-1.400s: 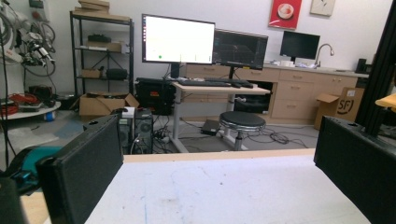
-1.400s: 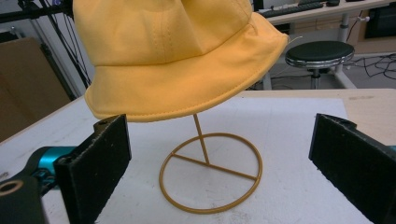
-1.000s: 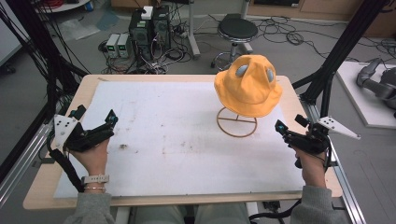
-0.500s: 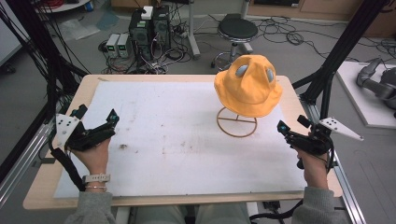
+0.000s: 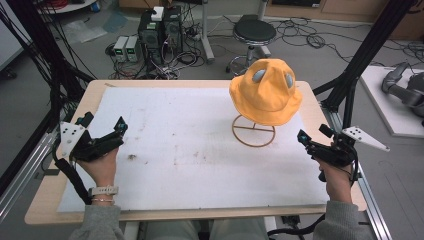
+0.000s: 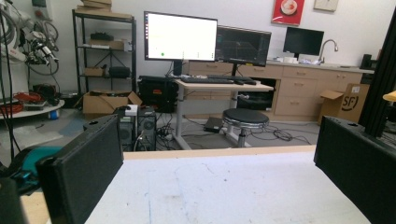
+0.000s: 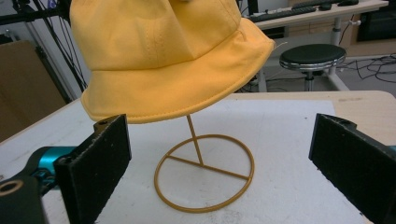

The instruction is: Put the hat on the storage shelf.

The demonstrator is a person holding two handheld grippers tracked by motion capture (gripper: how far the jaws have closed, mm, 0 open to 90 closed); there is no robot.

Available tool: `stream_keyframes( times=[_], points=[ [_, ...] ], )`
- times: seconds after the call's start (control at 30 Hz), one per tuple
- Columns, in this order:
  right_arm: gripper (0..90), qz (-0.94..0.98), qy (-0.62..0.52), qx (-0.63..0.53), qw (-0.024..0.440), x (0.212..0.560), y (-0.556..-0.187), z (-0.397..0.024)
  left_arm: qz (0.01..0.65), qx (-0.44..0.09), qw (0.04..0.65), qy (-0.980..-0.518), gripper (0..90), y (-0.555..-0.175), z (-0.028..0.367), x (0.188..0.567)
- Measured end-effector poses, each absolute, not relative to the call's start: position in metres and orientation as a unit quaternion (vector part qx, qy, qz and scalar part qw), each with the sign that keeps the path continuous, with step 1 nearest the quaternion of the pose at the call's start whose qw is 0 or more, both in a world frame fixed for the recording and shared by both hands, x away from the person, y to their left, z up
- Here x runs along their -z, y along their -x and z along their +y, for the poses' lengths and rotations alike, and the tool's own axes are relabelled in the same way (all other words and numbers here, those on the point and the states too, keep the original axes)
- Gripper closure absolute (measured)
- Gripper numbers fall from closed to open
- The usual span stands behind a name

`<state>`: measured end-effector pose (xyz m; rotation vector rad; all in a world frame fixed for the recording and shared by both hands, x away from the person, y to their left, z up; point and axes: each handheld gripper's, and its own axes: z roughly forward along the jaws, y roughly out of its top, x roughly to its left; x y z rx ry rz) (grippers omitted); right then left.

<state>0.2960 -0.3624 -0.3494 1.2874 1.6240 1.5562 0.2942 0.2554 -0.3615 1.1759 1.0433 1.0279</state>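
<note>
A yellow bucket hat (image 5: 265,93) (image 7: 163,56) with two grey patches on its crown sits on a thin gold wire stand (image 5: 253,132) (image 7: 204,172) at the table's back right. My right gripper (image 5: 312,135) (image 7: 219,163) is open at the right edge, aimed at the stand's ring base from a short way off, nothing between its jaws. My left gripper (image 5: 102,128) (image 6: 219,177) is open near the left edge, held over the white mat and pointing across it, with nothing in it.
A white mat (image 5: 200,145) covers most of the wooden table (image 5: 50,195). A small dark smudge (image 5: 132,157) lies on the mat near the left hand. Black frame posts (image 5: 365,55) flank the table. A stool (image 5: 255,32) and computers (image 5: 160,30) stand beyond the far edge.
</note>
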Motion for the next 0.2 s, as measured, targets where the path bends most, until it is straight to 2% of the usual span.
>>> stream_keyframes(
  times=[0.2],
  points=[
    [5.2, 0.602, -0.477, -0.579, 0.271, 0.3494, -0.2974, -0.3614, 0.448, -0.442, 0.59, -0.506, 1.7, -0.2943, 0.2558, 0.3618]
  ],
)
